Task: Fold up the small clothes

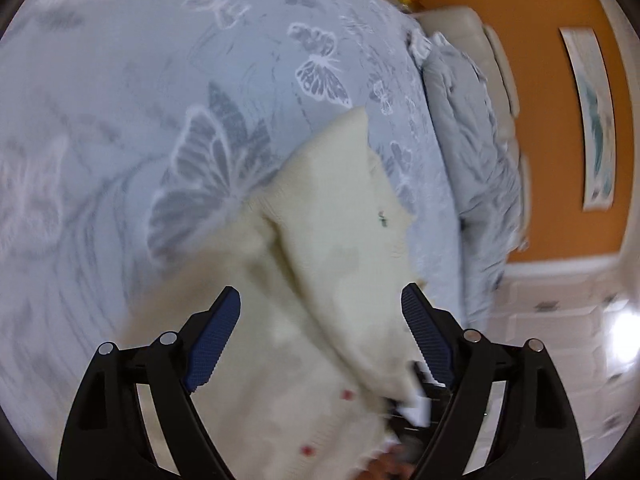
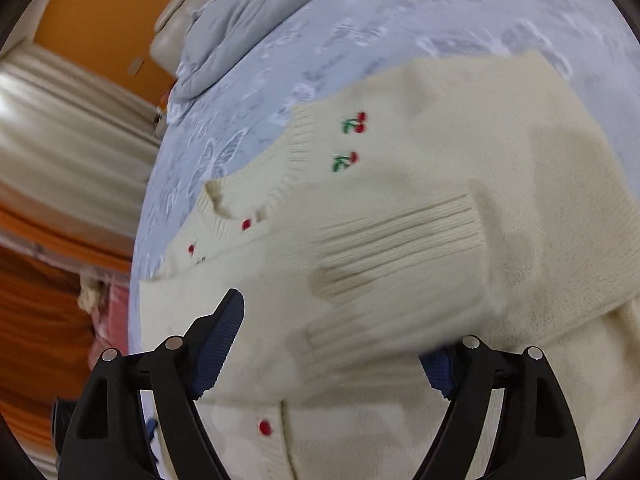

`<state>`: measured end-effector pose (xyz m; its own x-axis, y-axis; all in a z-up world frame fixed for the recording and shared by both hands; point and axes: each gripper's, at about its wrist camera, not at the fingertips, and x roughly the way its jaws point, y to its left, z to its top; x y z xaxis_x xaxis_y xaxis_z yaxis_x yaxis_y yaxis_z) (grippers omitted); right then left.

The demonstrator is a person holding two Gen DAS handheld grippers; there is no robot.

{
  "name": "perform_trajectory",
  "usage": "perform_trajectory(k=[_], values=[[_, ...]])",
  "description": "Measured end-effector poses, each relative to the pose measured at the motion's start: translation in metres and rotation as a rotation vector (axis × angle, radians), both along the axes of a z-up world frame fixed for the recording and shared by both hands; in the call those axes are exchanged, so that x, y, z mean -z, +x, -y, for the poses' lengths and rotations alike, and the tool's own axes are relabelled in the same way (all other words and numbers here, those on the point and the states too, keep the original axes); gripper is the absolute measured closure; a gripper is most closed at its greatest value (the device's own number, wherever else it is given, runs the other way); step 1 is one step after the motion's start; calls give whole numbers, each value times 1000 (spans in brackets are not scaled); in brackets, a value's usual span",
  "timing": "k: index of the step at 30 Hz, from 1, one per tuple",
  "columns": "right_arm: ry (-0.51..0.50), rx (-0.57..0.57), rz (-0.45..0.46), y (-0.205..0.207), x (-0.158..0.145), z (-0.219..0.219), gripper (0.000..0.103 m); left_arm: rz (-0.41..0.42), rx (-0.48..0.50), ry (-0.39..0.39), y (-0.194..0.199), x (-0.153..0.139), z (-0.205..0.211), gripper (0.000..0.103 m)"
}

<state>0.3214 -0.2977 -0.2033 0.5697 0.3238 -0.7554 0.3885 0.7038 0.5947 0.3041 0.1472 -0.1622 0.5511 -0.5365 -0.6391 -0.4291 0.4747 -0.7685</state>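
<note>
Cream cardigan point(image 2: 400, 208) lies on the bed point(image 1: 120, 80), spreading ahead of both open pairs of fingers; the right gripper point(image 2: 340, 344) sits nearer, a ribbed sleeve draped between its fingers, left gripper point(image 1: 320, 332) over a corner.

Left gripper point(image 1: 321, 320) hung with jaws spread wide, blue pads point(image 1: 214, 342) facing each other across the gap, black finger frames angled outward. Right gripper point(image 2: 340, 332) likewise stood wide apart; its left pad point(image 2: 220, 344) showed in full, the right pad was mostly covered. Both views were motion-blurred
</note>
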Motion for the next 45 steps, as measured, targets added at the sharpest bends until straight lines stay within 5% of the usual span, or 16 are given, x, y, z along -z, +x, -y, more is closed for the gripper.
perform_trajectory(k=[3,5,7,8,10,12,14,16,18,21,23,29,34,37,41,45], values=[[6,18,24,-3,2,-2,32,30,-45,-31,-15,-15,-3,22],[-21,9,25,-6,2,-4,64,42,-30,-13,-14,-14,3,16],[-19,-2,7,-5,8,-4,87,-4,-18,4,1,6,10,16],[-2,0,-1,-5,10,-4,89,-19,-28,-12,9,17,11,18],[-8,-3,13,-4,4,-3,92,-40,-54,-47,25,35,7,39],[-34,-39,84,1,-23,-6,93,-23,-77,-75,39,41,2,79],[-56,-74,207,5,-63,-8,94,25,-86,-3,53,27,-4,91],[-88,-104,348,1,-106,-8,95,78,-74,78,59,13,-4,89],[-202,-132,393,-1,-118,-9,96,100,-32,131,62,11,2,89],[-254,-141,135,18,-44,4,96,32,20,245,57,38,14,88],[-215,-134,-11,17,7,16,96,38,16,221,52,50,10,89],[-119,-72,132,7,-15,25,95,92,68,259,54,50,11,89],[-102,-74,51,12,14,29,94,158,125,359,49,47,23,89],[-76,-25,81,-4,5,34,90,209,159,395,46,48,25,89],[-241,86,124,-39,-31,37,81,255,186,440,41,49,28,89],[-284,-38,203,-33,-56,12,81,289,176,494,37,49,35,89]])
